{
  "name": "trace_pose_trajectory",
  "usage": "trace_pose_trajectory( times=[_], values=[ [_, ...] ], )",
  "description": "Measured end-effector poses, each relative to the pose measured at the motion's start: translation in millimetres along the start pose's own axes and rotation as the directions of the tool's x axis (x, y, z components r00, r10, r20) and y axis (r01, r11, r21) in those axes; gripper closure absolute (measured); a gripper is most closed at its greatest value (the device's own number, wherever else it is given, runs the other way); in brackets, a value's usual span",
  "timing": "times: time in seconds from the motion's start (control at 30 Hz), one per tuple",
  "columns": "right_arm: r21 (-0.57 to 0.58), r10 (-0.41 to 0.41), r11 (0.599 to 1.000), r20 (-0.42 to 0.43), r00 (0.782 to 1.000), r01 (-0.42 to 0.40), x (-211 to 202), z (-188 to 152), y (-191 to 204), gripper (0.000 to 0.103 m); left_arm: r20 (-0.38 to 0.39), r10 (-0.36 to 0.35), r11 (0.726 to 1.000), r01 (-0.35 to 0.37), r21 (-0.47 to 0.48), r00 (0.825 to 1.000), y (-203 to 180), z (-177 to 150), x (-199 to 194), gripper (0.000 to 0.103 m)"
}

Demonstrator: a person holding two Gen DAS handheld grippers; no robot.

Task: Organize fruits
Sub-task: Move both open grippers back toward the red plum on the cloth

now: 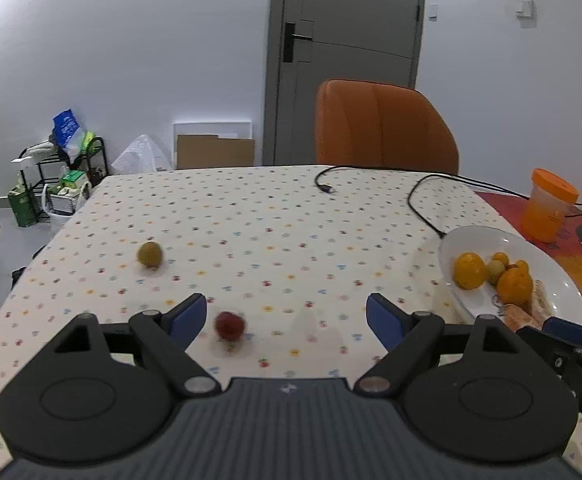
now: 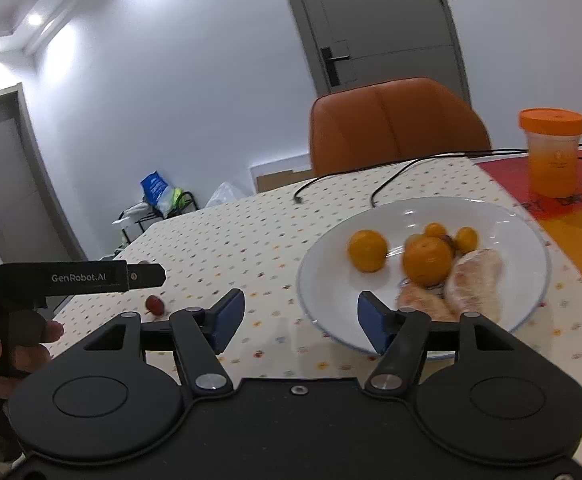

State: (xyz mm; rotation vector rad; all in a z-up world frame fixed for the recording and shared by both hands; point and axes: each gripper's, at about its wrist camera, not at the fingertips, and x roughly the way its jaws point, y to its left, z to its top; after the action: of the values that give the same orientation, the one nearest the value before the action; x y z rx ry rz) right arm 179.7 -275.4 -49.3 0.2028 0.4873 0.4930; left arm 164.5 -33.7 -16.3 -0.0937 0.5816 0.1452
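A small red fruit point(image 1: 230, 326) lies on the dotted tablecloth just inside my left gripper's left finger; it also shows as the red fruit point(image 2: 154, 304) in the right wrist view. A yellow-green fruit point(image 1: 149, 254) sits farther off to the left. The white plate point(image 1: 471, 236) at the right holds oranges point(image 1: 469, 270), small kumquats and pale peeled pieces. My left gripper point(image 1: 287, 314) is open and empty above the cloth. My right gripper point(image 2: 301, 316) is open and empty at the near rim of the plate point(image 2: 503, 216), with an orange point(image 2: 427, 260) just ahead.
An orange-lidded jar point(image 2: 552, 152) stands on a red mat at the far right. Black cables point(image 1: 415, 196) trail across the back of the table. An orange chair point(image 1: 383, 128) stands behind it. A hand point(image 2: 19, 344) holds the left gripper's handle. Shelves and bags sit on the floor at left.
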Motion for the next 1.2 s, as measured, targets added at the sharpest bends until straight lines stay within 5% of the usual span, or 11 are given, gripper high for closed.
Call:
trace_pose_trajectory(
  times=[0.3,0.73,1.2],
  values=[
    [-0.027,0.041,0.999,-0.023,0.999,-0.042,11.5,1.0,22.8,0.032,0.001,0.026,0.999,-0.026,-0.035,1.000,27.5,-2.1,-10.1,0.015],
    [-0.073,0.116,0.990,-0.051,0.992,-0.120,18.0,6.9,56.0,0.004,0.039,-0.011,0.996,0.014,-0.087,0.999,56.2,-2.3,-29.5,0.009],
    [-0.096,0.127,0.986,-0.088,0.988,-0.135,33.1,7.7,78.5,0.001,0.016,0.008,0.989,-0.005,-0.148,1.000,99.7,-6.8,-27.9,0.007]
  ],
)
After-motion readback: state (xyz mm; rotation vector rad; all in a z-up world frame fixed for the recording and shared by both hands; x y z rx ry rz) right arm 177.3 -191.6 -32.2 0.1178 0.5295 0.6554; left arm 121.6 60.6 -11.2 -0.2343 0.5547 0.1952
